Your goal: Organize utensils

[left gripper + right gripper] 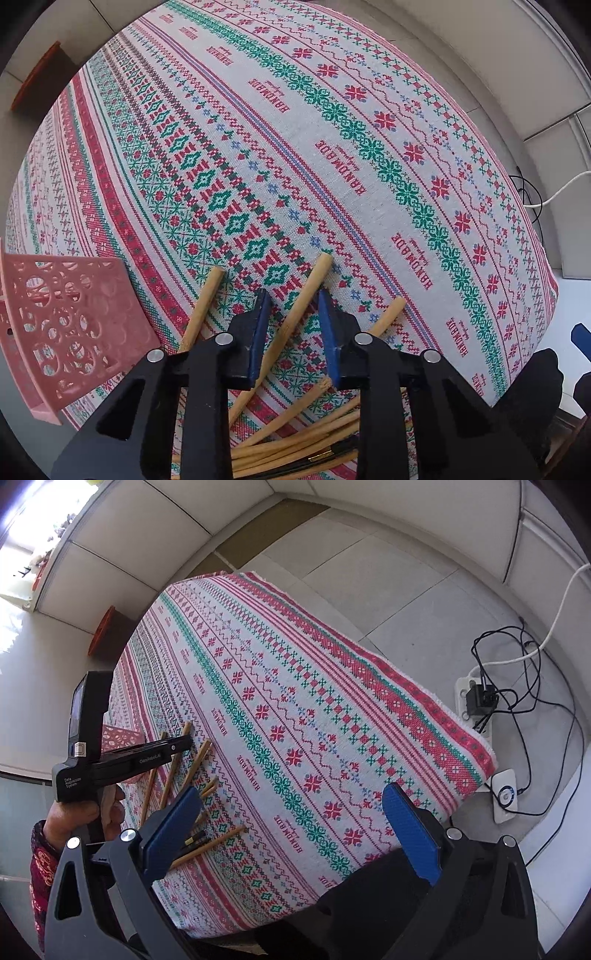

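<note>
We see L claw (291, 295) part open straddling one chopstick (295, 321), not clamped; pink basket (70, 325) at 9 o'clock; R claw (291, 805) wide apart over bench (332, 686)

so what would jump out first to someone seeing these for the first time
The tablecloth dominates: busy red, green and white knit-style bands covering the whole table. Next, the scattered wooden chopsticks near its front edge, with the left gripper open right over one of them. A pink perforated basket sits just left of the pile, while the right gripper hangs wide open, empty.
</note>
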`<state>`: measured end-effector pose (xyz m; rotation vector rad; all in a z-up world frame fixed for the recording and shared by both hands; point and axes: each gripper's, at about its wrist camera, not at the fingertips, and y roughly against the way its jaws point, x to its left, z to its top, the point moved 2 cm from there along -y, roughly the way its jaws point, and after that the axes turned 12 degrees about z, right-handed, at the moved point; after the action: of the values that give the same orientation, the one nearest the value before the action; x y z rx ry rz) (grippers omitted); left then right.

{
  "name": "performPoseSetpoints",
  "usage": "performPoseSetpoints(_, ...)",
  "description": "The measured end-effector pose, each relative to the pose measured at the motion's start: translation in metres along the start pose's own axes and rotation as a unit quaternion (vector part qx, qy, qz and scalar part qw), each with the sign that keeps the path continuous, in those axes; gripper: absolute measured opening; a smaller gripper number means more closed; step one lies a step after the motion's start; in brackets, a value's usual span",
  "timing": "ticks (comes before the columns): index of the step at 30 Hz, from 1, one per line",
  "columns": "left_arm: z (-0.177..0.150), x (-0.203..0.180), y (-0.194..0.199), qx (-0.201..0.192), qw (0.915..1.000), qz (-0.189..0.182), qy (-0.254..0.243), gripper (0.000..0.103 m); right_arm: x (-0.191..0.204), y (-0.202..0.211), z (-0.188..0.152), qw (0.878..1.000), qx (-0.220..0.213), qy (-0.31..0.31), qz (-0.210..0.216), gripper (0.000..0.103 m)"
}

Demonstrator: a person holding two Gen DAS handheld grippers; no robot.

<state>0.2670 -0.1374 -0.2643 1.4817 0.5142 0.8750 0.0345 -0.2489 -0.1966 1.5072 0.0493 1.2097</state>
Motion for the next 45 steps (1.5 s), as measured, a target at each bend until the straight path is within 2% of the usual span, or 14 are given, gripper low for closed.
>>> performPoseSetpoints(2, -0.008, 0.004, 0.003, -0.013, 0.9999, -0.003, 0.004, 0.022, 0.004, 0.0, -0.002, 1.0, -0.002, 0.003, -0.007, 0.096)
performPoseSetpoints(5, -0.027, 0.001, 0.008, -0.036, 0.9993, 0.001, 0.0, 0.015, 0.008, 0.0, -0.004, 1.0, -0.001, 0.007, -0.018, 0.096)
performPoseSetpoints(10, -0.051, 0.002, 0.019, -0.079, 0.9967, 0.014, 0.002, 0.013, 0.014, 0.002, -0.01, 0.999, -0.002, 0.007, -0.031, 0.096)
performPoseSetpoints(13, -0.072, 0.003, 0.039, -0.112, 0.9934, 0.021, 0.013, 0.013, 0.017, 0.005, -0.011, 0.999, -0.01, 0.009, -0.043, 0.096)
performPoseSetpoints(17, -0.103, 0.016, 0.083, -0.166, 0.9852, 0.028, 0.035, 0.013, 0.025, -0.003, -0.009, 0.999, -0.011, 0.006, -0.053, 0.096)
performPoseSetpoints(23, -0.147, 0.036, 0.146, -0.233, 0.9683, 0.056, 0.07, 0.012, 0.058, -0.028, -0.002, 0.997, -0.01, 0.031, -0.073, 0.096)
performPoseSetpoints(29, -0.169, 0.057, 0.177, -0.271, 0.953, 0.058, 0.122, 0.011, 0.075, -0.056, -0.002, 0.996, 0.022, 0.021, -0.078, 0.095)
performPoseSetpoints(32, -0.184, 0.068, 0.184, -0.285, 0.9462, 0.054, 0.144, 0.011, 0.08, -0.072, -0.004, 0.996, 0.048, 0.013, -0.074, 0.088)
performPoseSetpoints(34, -0.196, 0.073, 0.189, -0.294, 0.9415, 0.053, 0.155, 0.01, 0.08, -0.083, -0.007, 0.995, 0.073, 0.001, -0.065, 0.076)
performPoseSetpoints(37, -0.216, 0.082, 0.196, -0.309, 0.9334, 0.041, 0.178, 0.01, 0.078, -0.103, -0.01, 0.993, 0.106, -0.019, -0.054, 0.063)
performPoseSetpoints(42, -0.244, 0.098, 0.205, -0.334, 0.9177, 0.027, 0.213, 0.009, 0.079, -0.128, -0.007, 0.99, 0.114, -0.034, -0.07, 0.054)
performPoseSetpoints(45, -0.254, 0.106, 0.213, -0.349, 0.9102, 0.018, 0.222, 0.008, 0.085, -0.138, -0.002, 0.99, 0.107, -0.033, -0.086, 0.053)
